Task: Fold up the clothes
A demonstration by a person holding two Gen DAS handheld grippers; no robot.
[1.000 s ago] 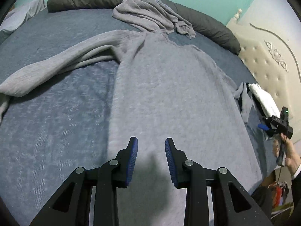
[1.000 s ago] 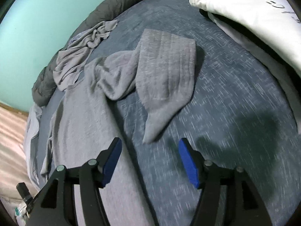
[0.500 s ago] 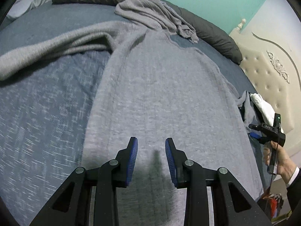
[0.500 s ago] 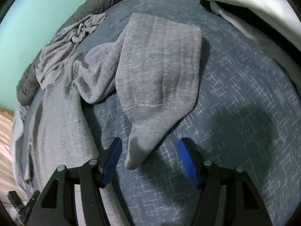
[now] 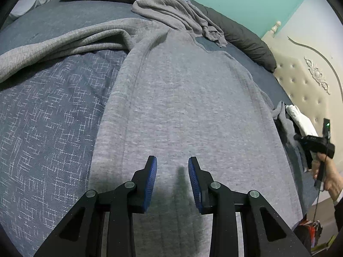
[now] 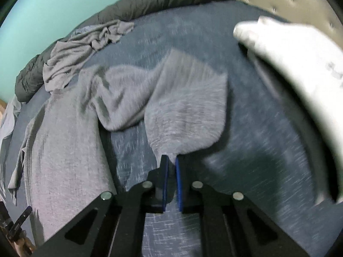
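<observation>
Grey sweater (image 5: pixel 184 107) lying spread flat on the bed (image 5: pixel 49 117), body face-up, one sleeve trailing off left, other sleeve's cuff (image 6: pixel 186 111) now pinched in the right gripper (image 6: pixel 170 165) — fingers gaping half a second ago, now nearly shut on the cuff tip. Likely readying to draw that sleeve in over the body. Left gripper (image 5: pixel 172 169) hovering low over the hem end, fingers apart, gripping nothing. Crumpled grey garment (image 5: pixel 178 15) sitting by the collar, white folded item (image 6: pixel 300 81) just beside the cuff — crowding the fold space. Dark duvet (image 5: pixel 235 34) bunched along the far edge.
</observation>
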